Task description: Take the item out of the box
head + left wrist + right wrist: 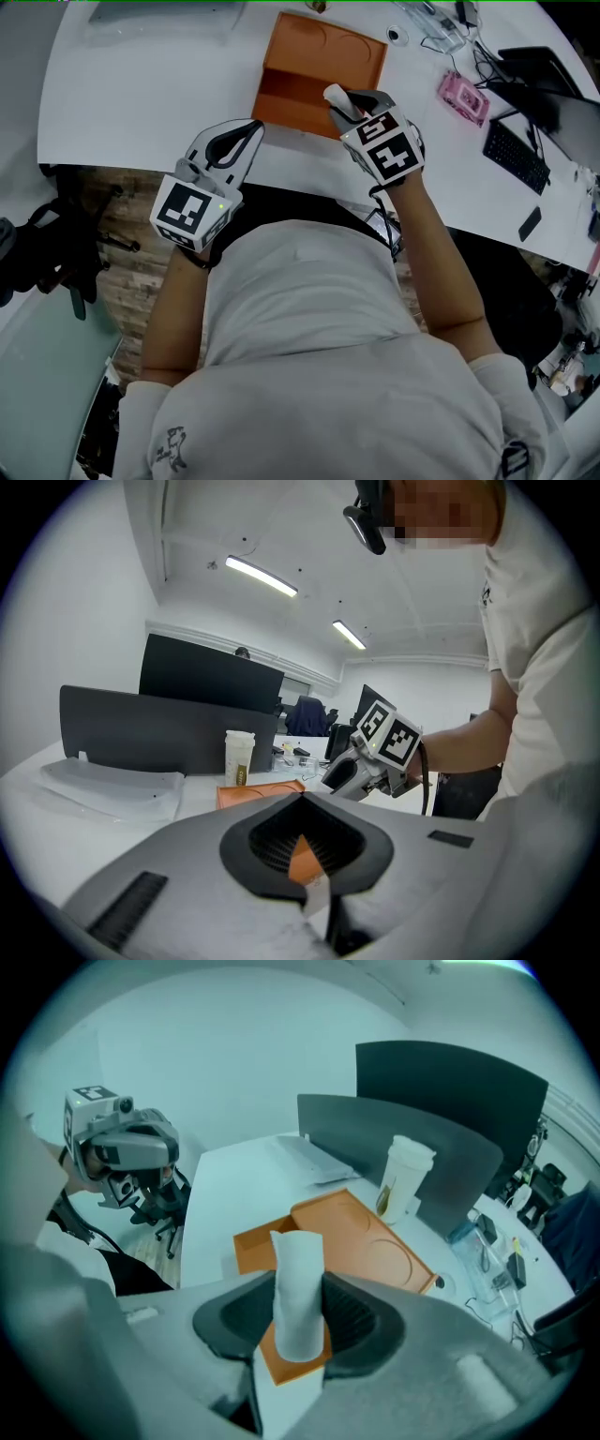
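Note:
An open orange box [319, 56] lies on the white table [141, 94], its lid folded back with two round hollows in it. My right gripper [352, 103] hangs over the box's near part, shut on a white rolled item [336, 97]. In the right gripper view the white item [298, 1288] stands upright between the pads, above the box [366, 1241]. My left gripper [251, 129] is at the box's left front corner, above the table edge, its tips meeting with nothing in them. The left gripper view shows the box [258, 792] beyond the tips.
A paper cup [403, 1180] stands behind the box, before a dark divider panel [422, 1138]. A clear plastic tray [159, 19] lies at the far left. On the right are a pink item [462, 97], cables and a black keyboard [516, 155]. A black chair [47, 253] stands off the table's left.

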`<state>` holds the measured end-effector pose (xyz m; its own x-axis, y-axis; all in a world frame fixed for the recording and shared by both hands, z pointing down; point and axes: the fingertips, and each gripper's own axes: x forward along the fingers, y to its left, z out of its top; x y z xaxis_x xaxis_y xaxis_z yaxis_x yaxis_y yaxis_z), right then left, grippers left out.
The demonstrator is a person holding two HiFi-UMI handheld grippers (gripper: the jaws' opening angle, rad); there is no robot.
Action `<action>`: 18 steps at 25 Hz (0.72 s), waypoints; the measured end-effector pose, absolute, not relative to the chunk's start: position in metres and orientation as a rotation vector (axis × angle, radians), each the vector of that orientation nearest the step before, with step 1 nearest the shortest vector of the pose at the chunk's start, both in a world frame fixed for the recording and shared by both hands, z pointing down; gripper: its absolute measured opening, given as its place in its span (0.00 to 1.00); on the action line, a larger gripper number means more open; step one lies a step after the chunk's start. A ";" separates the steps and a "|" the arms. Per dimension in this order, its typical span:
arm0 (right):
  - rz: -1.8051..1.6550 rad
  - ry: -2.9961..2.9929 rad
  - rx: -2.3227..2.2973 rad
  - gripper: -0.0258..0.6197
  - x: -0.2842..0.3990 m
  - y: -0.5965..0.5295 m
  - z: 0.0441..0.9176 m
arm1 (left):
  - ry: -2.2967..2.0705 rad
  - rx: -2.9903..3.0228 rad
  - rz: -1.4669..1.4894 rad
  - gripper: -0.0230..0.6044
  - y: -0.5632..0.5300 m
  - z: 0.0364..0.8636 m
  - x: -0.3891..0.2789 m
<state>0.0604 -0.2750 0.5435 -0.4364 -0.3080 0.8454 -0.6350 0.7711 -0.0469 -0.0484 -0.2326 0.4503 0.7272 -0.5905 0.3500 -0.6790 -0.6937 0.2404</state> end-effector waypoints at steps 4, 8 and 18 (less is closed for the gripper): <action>0.367 -2.147 0.740 0.27 0.066 -0.280 0.504 | -1.008 2.616 0.347 0.03 -0.232 0.430 -0.042; 0.273 -2.238 0.773 0.27 0.076 -0.285 0.464 | -1.034 2.652 0.342 0.03 -0.232 0.407 -0.039; 0.152 -2.460 0.903 0.27 0.107 -0.276 0.363 | -1.120 2.732 0.255 0.03 -0.224 0.323 -0.033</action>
